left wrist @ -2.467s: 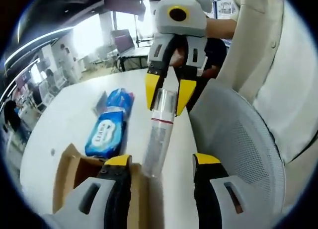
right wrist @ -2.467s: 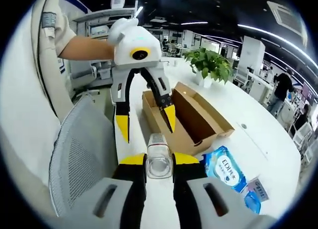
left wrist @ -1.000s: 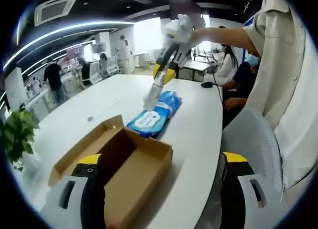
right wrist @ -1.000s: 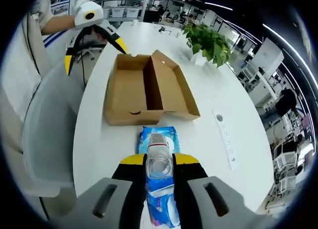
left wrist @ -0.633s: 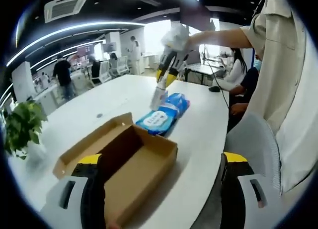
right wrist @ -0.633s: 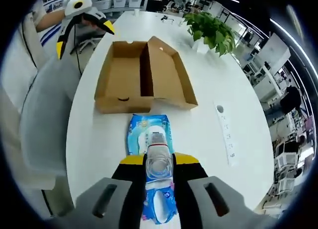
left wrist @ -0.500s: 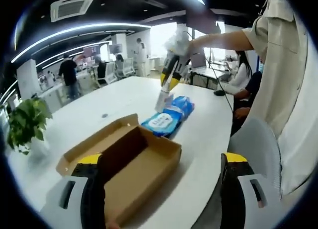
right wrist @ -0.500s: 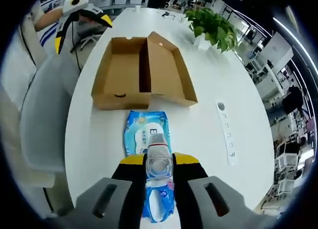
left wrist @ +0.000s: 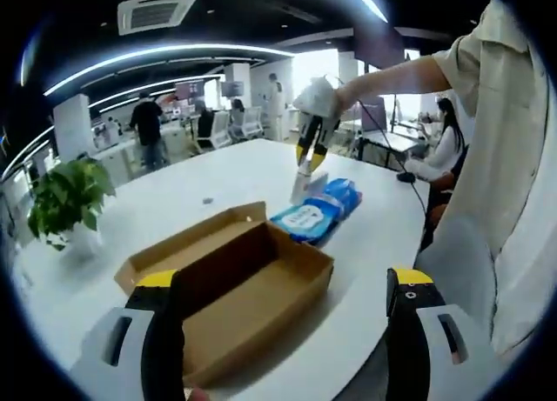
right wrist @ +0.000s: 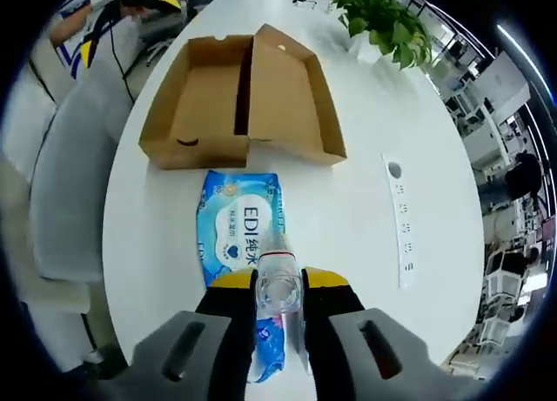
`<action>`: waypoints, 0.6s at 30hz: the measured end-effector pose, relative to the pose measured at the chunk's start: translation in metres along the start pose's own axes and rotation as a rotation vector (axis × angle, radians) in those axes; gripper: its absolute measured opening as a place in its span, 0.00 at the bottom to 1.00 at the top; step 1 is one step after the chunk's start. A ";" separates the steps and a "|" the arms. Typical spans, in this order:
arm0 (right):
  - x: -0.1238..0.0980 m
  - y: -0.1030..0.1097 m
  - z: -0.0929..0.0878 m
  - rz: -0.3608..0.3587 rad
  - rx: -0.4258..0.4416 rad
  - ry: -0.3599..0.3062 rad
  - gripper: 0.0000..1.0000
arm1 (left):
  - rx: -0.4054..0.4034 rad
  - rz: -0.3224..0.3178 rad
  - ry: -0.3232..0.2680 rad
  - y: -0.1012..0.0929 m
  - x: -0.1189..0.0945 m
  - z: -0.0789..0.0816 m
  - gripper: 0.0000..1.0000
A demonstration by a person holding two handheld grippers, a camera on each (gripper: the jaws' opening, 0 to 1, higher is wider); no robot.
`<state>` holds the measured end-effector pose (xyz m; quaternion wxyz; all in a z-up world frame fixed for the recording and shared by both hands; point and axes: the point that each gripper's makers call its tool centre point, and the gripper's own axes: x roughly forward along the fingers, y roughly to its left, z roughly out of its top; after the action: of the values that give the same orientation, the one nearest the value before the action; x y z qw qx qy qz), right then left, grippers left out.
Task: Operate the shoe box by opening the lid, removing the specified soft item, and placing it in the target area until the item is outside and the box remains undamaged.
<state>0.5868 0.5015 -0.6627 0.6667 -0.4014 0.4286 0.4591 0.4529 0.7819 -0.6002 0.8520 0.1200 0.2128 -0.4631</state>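
Note:
The brown cardboard shoe box [left wrist: 235, 279] lies open on the white table [left wrist: 174, 201], its lid [right wrist: 291, 96] folded back flat. A blue pack of wet wipes [right wrist: 237, 236] rests on the table just beyond the box. My right gripper [right wrist: 278, 279] is shut on a clear plastic bottle [right wrist: 278, 284] and hangs over that pack. In the left gripper view the right gripper [left wrist: 307, 162] holds the bottle [left wrist: 305, 188] upright above the pack [left wrist: 318, 211]. My left gripper [left wrist: 283, 279] is open wide near the box's end, nothing between its jaws. It also appears open as the left gripper [right wrist: 126, 23] at top left.
A grey mesh chair [right wrist: 61, 183] stands at the table's edge beside the person's sleeve [left wrist: 513, 183]. A potted plant [left wrist: 70, 192] sits at the far side, and a white power strip [right wrist: 400, 218] lies to the right of the pack. Other people sit further back.
The right gripper, still holding the bottle, has come down closer over the wipes pack. The left gripper stays open and has drawn slightly back from the box.

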 end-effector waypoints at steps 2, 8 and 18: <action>0.002 -0.004 -0.002 -0.004 0.000 0.017 0.17 | -0.007 0.007 0.000 0.000 -0.001 -0.001 1.00; 0.010 -0.015 -0.002 -0.003 0.002 0.048 0.17 | -0.027 0.029 -0.007 0.002 -0.002 -0.002 1.00; 0.026 -0.030 0.004 0.013 -0.013 0.087 0.17 | -0.050 0.070 0.000 0.010 -0.007 -0.009 1.00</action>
<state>0.6219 0.5041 -0.6820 0.6418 -0.4225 0.4565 0.4485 0.4552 0.7963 -0.6050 0.8703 0.1060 0.2199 -0.4277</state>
